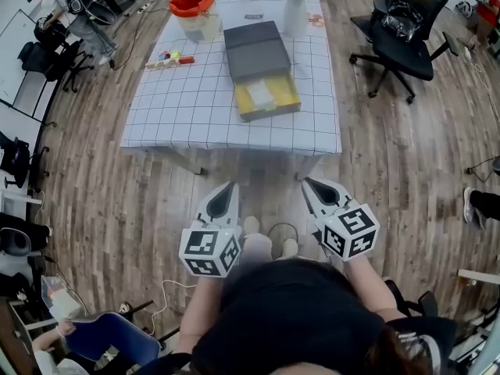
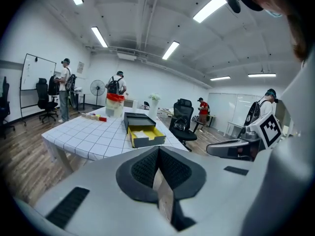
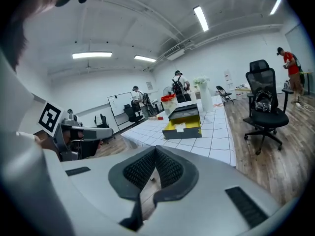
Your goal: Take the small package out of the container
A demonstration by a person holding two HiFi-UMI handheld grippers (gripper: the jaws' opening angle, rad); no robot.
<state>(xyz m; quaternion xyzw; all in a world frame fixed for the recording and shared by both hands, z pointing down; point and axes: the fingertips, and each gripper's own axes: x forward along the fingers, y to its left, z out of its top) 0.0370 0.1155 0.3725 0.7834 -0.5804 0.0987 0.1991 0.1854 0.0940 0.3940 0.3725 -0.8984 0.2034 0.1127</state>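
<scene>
On the table with the white grid cloth (image 1: 187, 108) lies a dark grey box (image 1: 256, 49). Its yellow drawer (image 1: 268, 98) is pulled out towards me, and a small white package (image 1: 261, 94) lies inside it. Both gripper views also show the drawer (image 2: 147, 136) (image 3: 182, 129) and the package (image 2: 142, 131) (image 3: 180, 127), far ahead. My left gripper (image 1: 227, 186) (image 2: 158, 149) and right gripper (image 1: 309, 183) (image 3: 156, 149) hang side by side over the wooden floor, short of the table's near edge. The jaws of both are shut with nothing between them.
At the table's far end stand a tub with an orange lid (image 1: 193, 6) and a white vase (image 1: 294, 6). Small coloured blocks (image 1: 168, 58) lie at the left edge. A black office chair (image 1: 402, 37) stands right of the table. People stand in the background.
</scene>
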